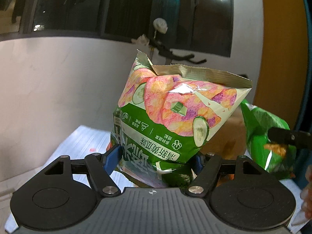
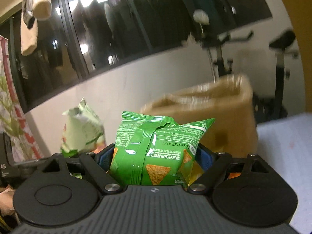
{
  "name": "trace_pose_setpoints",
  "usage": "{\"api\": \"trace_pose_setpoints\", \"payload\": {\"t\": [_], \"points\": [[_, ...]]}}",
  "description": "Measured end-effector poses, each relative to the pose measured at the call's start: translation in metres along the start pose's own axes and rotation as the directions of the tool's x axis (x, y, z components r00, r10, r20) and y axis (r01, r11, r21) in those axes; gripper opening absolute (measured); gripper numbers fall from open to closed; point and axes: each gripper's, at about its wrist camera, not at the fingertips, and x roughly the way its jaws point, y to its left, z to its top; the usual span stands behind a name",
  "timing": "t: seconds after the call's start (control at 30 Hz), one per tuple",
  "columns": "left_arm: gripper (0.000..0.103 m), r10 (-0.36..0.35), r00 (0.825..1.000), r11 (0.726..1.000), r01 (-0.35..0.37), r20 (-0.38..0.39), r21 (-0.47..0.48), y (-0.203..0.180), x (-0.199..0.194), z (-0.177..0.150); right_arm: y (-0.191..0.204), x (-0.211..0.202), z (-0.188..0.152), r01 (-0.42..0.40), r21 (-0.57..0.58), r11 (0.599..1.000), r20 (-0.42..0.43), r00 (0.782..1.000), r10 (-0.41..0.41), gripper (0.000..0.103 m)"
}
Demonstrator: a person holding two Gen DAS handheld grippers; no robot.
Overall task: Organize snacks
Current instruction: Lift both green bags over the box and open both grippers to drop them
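My left gripper is shut on a green and pink ring-snack bag, held upside down in the air above the table. My right gripper is shut on a green tortilla-chip bag, its back side facing me. The chip bag also shows at the right of the left wrist view, with the right gripper's finger on it. The ring-snack bag also shows at the left of the right wrist view. A brown box stands just behind the chip bag, and in the left wrist view behind both bags.
A white table top lies below, also at the right of the right wrist view. A white wall with a dark window is behind. An exercise bike stands beyond the box. Laundry hangs at the upper left.
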Motion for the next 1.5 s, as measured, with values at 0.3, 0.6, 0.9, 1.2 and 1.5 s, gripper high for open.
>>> {"api": "trace_pose_setpoints", "payload": {"t": [0.3,0.6,0.9,1.2,1.5], "points": [[0.075,-0.171,0.984,0.985,0.169,0.051,0.041,-0.016,0.055,0.062,-0.006,0.018,0.058,0.116,-0.179,0.977,0.143,0.986,-0.091,0.086],[0.075,-0.284,0.959,0.959,0.284,0.006,0.007,-0.026,0.163,0.118,-0.025,0.052,0.084,0.219,-0.249,0.944,0.188,0.967,-0.174,0.086],[0.075,-0.235,0.962,0.972,0.234,-0.141,-0.024,-0.037,0.274,0.131,-0.053,0.084,0.100,0.281,-0.224,0.933,0.182,0.953,-0.243,0.086],[0.084,-0.161,0.950,0.986,0.164,-0.268,-0.011,-0.035,0.322,0.118,-0.056,0.127,0.107,0.287,-0.288,0.914,0.125,0.957,-0.262,0.086],[0.084,-0.160,0.963,0.987,0.154,-0.215,-0.044,-0.023,0.293,0.123,-0.067,0.162,0.094,0.266,-0.294,0.918,0.022,0.962,-0.272,0.086]]}}
